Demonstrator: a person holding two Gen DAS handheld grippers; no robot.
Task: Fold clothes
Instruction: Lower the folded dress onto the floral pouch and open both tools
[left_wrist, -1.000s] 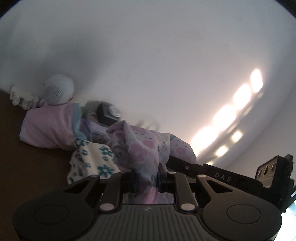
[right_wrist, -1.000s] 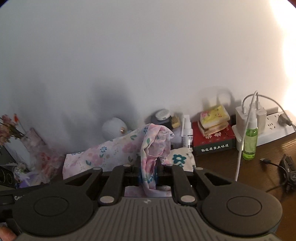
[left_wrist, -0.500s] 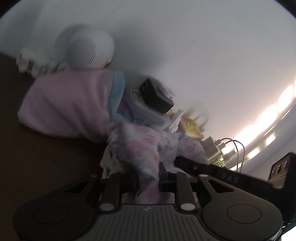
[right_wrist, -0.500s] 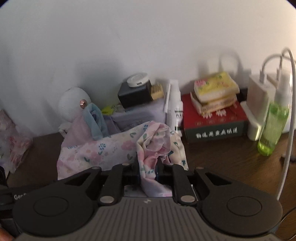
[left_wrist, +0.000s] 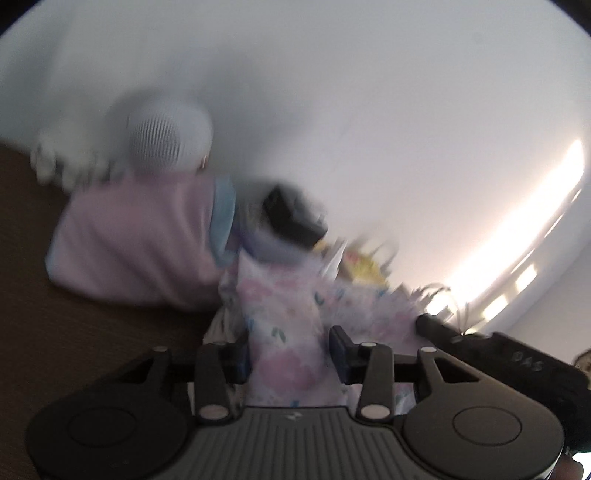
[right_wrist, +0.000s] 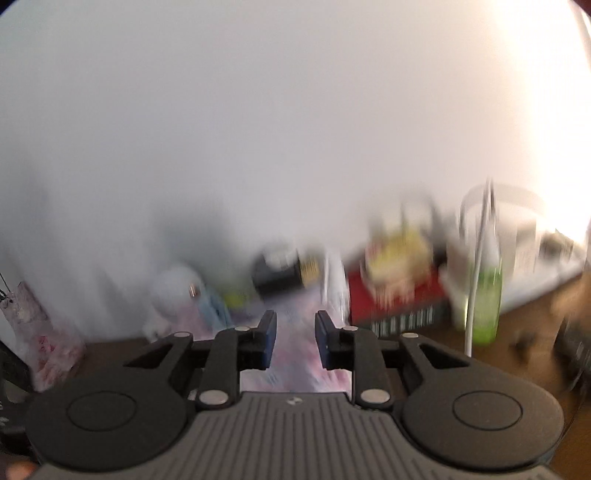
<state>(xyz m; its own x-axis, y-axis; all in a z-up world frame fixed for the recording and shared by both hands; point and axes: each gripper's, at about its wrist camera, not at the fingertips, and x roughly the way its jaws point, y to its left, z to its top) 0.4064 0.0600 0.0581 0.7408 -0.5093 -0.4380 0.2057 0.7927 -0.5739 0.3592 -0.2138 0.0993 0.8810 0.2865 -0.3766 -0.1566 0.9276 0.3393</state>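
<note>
Two tongs loosening over a floral garment on the brown tabletop (left_wrist: 74, 332).

Left tongs (left_wrist: 288, 354) have just been opening; the floral garment (left_wrist: 284, 332) stands bunched between the parted jaws, which seem no longer to pinch it, though blur makes that hard to judge. Right tongs (right_wrist: 293, 339) have also just been opening, jaws apart, with the cloth lying below the gap, not clamped. Just behind the garment sits a folded pink garment (left_wrist: 140, 236), a white round speaker (left_wrist: 166, 140) beyond it. Near the wall stand a red box (right_wrist: 399, 299) and green bottle (right_wrist: 487, 295).
</note>
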